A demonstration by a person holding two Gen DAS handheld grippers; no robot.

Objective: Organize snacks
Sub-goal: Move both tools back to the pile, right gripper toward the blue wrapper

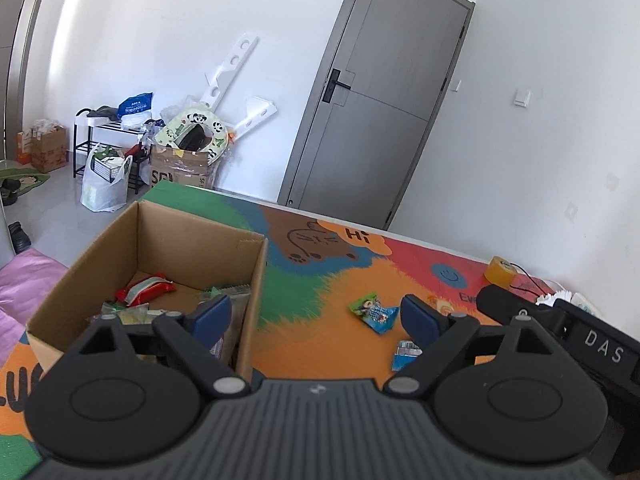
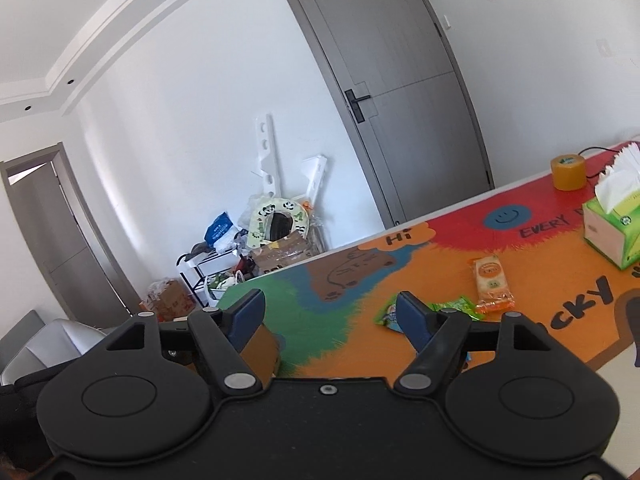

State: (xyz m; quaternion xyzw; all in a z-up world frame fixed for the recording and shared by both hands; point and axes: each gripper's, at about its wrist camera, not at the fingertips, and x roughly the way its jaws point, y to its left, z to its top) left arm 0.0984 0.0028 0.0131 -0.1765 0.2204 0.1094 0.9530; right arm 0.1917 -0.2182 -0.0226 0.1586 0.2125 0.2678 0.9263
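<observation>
Snacks wait on a bright mat beside a brown cardboard box.
Both tools are open and hold nothing: the left gripper hangs over the box's right wall, and the right gripper is above the colourful cartoon table mat. A red snack packet lies inside the box by its back wall. A green and blue snack bag lies on the mat's orange part, and an orange cracker packet lies near the green tissue box at the mat's right edge.
</observation>
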